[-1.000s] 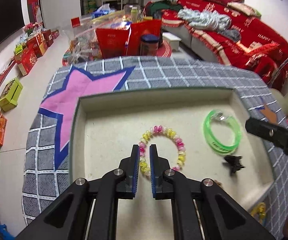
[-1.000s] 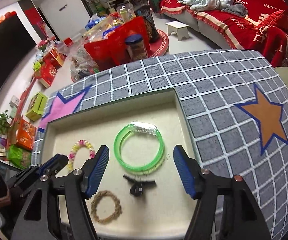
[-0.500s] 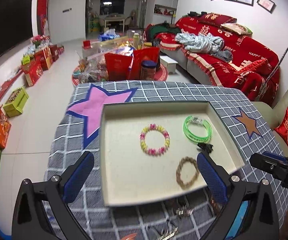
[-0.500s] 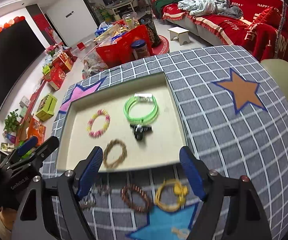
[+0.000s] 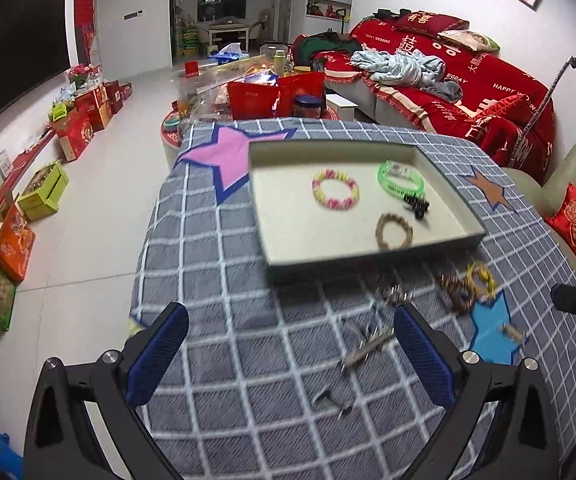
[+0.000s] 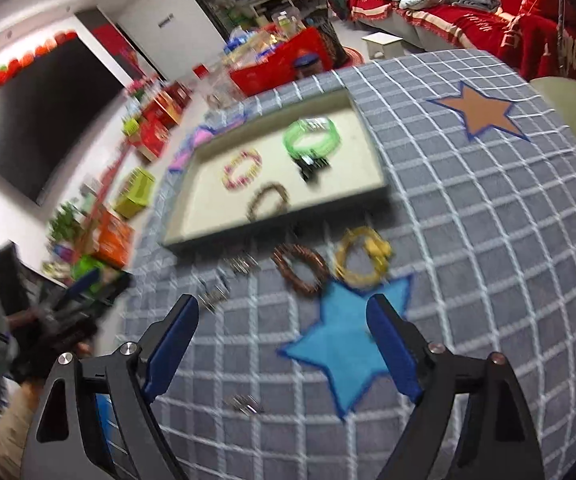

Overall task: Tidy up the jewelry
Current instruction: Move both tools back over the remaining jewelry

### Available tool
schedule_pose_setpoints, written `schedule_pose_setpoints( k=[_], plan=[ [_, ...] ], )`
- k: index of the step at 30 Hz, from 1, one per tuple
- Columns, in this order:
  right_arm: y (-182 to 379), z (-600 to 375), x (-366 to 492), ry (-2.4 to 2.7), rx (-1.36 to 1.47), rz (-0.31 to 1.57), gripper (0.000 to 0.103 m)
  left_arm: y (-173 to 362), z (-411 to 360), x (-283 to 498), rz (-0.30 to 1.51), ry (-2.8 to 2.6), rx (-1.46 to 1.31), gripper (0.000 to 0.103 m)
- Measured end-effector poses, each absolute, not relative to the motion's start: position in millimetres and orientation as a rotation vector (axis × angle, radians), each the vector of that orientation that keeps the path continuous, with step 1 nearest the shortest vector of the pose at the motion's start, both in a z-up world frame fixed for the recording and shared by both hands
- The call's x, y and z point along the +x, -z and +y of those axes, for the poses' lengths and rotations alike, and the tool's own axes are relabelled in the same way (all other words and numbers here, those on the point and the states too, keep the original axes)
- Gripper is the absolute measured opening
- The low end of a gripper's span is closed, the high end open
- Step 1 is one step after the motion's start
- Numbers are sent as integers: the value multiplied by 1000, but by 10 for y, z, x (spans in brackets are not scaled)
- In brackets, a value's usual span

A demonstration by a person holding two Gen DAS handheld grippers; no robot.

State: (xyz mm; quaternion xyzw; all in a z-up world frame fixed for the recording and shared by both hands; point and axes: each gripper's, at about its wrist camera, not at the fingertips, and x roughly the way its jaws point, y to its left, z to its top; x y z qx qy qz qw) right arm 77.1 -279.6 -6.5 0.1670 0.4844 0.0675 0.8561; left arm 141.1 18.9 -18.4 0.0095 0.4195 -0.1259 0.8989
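A beige tray on the checked cloth holds a pink-yellow bead bracelet, a green bangle, a brown bead bracelet and a black clip. In front of the tray lie a yellow bracelet, a reddish-brown bracelet and metal hair clips. My left gripper is open, empty, above the cloth near the clips. My right gripper hangs over the blue star, its jaws opening, nothing between them.
The table edge drops to a tiled floor on the left, with gift boxes along the wall. Red bags and a jar stand beyond the table's far edge. A red-covered sofa is at the back right.
Both grippers pulled back from over the tray to the near side of the cloth. The left gripper, shut beside the bead bracelet, sprang wide open. The right gripper's jaws widened.
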Motion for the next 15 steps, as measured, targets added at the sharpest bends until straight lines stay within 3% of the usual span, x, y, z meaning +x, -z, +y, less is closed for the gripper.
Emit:
schedule_pose_setpoints(
  k=[15],
  plan=[
    [540, -2951, 516, -21, 125, 1114, 88, 703, 63, 1060, 999, 255, 98, 103]
  ],
)
